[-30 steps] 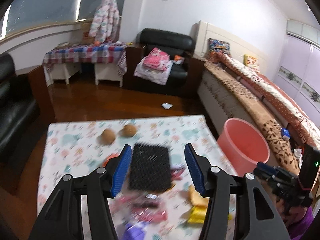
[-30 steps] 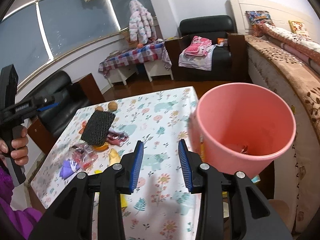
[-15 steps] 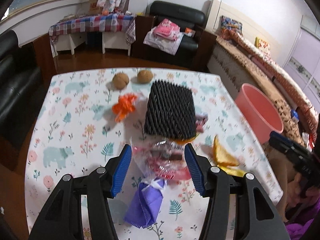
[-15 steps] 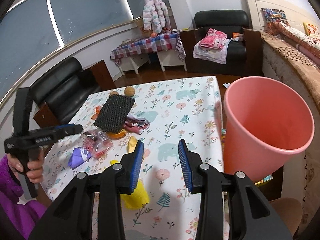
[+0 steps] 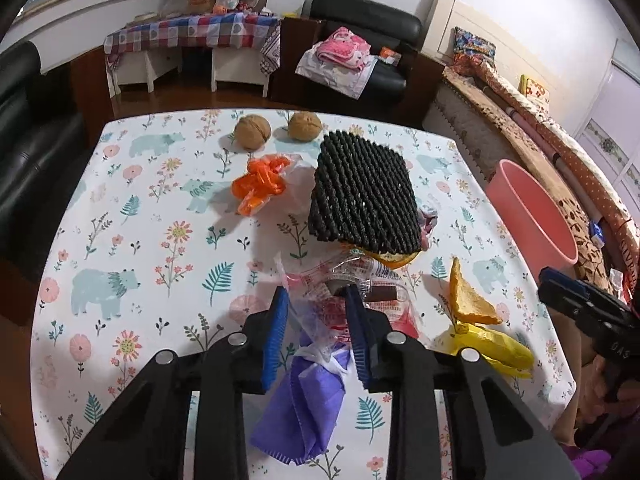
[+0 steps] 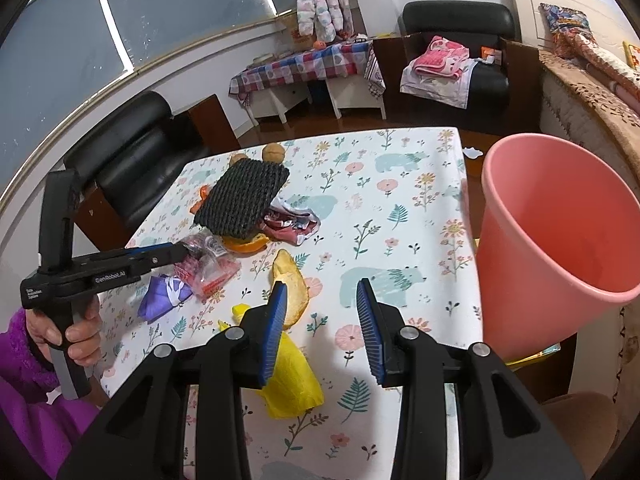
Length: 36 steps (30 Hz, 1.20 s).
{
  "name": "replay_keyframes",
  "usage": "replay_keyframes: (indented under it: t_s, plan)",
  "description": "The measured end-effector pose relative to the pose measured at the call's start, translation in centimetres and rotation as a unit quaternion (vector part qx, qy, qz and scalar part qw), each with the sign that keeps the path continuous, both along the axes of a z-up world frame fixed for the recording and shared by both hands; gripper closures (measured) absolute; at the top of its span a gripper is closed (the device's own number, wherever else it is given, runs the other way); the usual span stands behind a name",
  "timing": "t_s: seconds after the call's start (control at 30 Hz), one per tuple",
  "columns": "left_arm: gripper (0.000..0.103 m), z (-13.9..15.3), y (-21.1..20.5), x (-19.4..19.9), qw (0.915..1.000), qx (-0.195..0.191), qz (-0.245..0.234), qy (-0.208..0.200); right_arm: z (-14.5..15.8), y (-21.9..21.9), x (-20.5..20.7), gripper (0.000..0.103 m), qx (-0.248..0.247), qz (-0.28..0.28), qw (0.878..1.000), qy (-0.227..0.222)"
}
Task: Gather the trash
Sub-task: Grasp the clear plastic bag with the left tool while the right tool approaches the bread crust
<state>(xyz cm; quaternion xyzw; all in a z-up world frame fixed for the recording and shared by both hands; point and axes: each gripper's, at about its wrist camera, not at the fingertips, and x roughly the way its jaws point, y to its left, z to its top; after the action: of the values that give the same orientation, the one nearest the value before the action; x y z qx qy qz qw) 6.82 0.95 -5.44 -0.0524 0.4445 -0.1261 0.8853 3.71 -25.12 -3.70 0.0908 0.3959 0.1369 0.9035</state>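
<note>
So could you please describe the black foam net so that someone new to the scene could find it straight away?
Start at the floral tablecloth and look just in front of the two walnuts at its far edge. The black foam net lies there, propped on an orange peel, right of the orange plastic scrap. It is the only black, woven-looking square among colourful wrappers.

Both wrist views look steeply down from close above, sharing the floral table (image 5: 132, 236) (image 6: 400, 208).
</note>
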Motion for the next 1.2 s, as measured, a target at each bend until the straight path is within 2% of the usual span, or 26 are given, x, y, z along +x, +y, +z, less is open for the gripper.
replay_keyframes:
  t_s: [0.03, 0.07, 0.1, 0.4, 0.5, 0.6, 0.8, 0.87, 0.93, 1.03, 1.2]
  plan:
    - [0.077, 0.2, 0.2, -0.2, 1.0, -0.002, 0.001, -0.005, -0.1, 0.1, 0.1, 0.066, 0.004, 0.002, 1.0, 0.003]
    - [0.084, 0.4, 0.4, -0.3, 1.0, -0.003, 0.001, -0.009, -0.2, 0.1, 0.3, 0.066, 0.008, 0.004, 1.0, 0.006]
    - [0.086, 0.8, 0.6, -0.4, 0.9999, -0.007, 0.002, -0.014, -0.3, 0.3, 0.6, 0.066, 0.014, 0.007, 1.0, 0.012]
    - [0.089, 2.6, 2.2, -1.6, 0.9985, -0.032, 0.014, -0.042, -1.8, 2.9, 2.4, 0.066, -0.003, 0.035, 0.999, 0.042]
    - [0.089, 2.9, 2.4, -1.7, 0.9981, -0.04, 0.014, -0.045, -2.4, 3.5, 2.8, 0.055, -0.008, 0.041, 0.998, 0.05]
    - [0.089, 2.9, 2.4, -1.8, 0.9979, -0.043, 0.015, -0.045, -3.2, 4.0, 3.3, 0.055, -0.025, 0.038, 0.997, 0.063]
    - [0.089, 3.0, 2.8, -1.9, 0.9978, -0.047, 0.018, -0.044, -3.8, 4.5, 3.2, 0.055, -0.047, 0.04, 0.996, 0.059]
    - [0.089, 2.9, 2.9, -2.0, 0.9976, -0.049, 0.021, -0.044, -3.9, 4.5, 3.1, 0.062, -0.052, 0.042, 0.996, 0.056]
    - [0.089, 3.1, 3.0, -2.0, 0.9975, -0.05, 0.021, -0.045, -3.9, 4.5, 3.1, 0.074, -0.056, 0.044, 0.996, 0.055]
    - [0.089, 3.4, 3.0, -2.0, 0.9972, -0.052, 0.021, -0.049, -3.8, 4.4, 2.9, 0.08, -0.056, 0.046, 0.996, 0.049]
    - [0.089, 4.2, 2.9, -2.2, 0.9968, -0.05, 0.017, -0.06, -2.9, 3.9, 2.2, 0.082, -0.044, 0.043, 0.998, 0.032]
